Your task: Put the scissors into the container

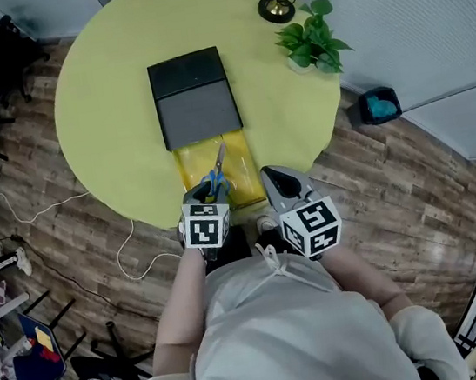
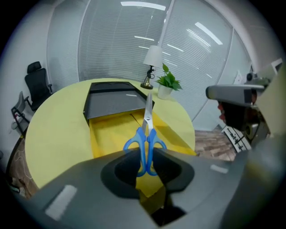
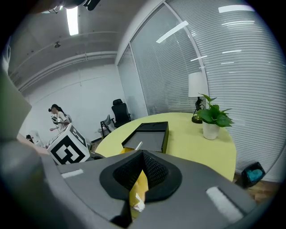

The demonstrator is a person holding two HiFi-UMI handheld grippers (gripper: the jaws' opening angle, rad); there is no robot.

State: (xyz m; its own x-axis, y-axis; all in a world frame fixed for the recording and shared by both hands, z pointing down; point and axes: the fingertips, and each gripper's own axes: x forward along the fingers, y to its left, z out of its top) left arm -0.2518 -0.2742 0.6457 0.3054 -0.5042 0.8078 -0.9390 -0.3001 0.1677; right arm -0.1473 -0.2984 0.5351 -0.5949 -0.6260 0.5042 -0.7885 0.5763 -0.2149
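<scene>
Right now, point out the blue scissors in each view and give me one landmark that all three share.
Head view: blue scissors low centre, over the yellow pouch.
Left gripper view: scissors at centre, blades pointing away.
Right gripper view: only a pale sliver above the jaws, probably the blade tip.
Shared landmark: potted plant.

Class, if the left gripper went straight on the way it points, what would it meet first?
Most likely the yellow pouch, just ahead of the left gripper and the scissors it holds; the dark box lies farther on, though depth is unclear.
</scene>
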